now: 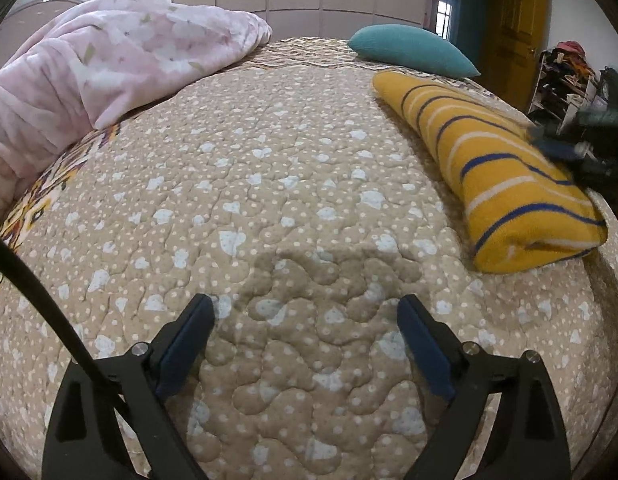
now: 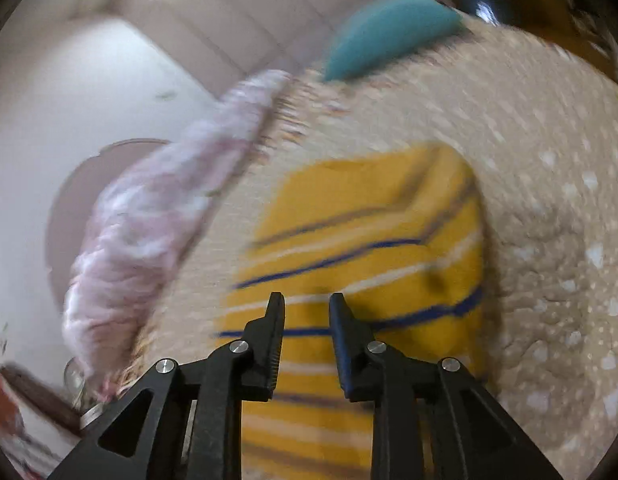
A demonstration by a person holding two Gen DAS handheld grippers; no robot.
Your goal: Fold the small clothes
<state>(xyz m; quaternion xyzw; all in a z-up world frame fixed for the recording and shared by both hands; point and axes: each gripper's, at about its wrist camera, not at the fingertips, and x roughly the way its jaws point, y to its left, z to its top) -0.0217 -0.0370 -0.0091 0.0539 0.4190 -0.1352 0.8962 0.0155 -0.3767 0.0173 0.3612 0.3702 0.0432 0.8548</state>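
The left gripper point(image 1: 305, 308) is sitting nearest the lens, its jaws standing wide apart over the bare beige quilt point(image 1: 269, 184) with nothing between them, only its own shadow lying on the stitching. The folded yellow striped garment point(image 1: 505, 184) is lying well off to its right, near the bed's right edge, and is not touching the left gripper at all. The right gripper point(image 2: 306, 302) is hanging directly above that garment point(image 2: 369, 240), its jaws showing at their narrowest with a slim gap at the tips and no cloth caught in them; the right wrist view is smearing with motion, so whether the tips are brushing the fabric cannot be told. In the left wrist view the right gripper point(image 1: 565, 148) is appearing as a dark blur over the garment's far side. The risk, as I am judging it, is that a fast-moving closed tool is dragging across the top layer and pulling the fold open, or nudging the bundle toward the mattress edge, where it could be sliding off. The pink floral blanket point(image 1: 121, 56) and the teal cushion point(image 1: 413, 50) are lying well clear, so they are posing no snag.
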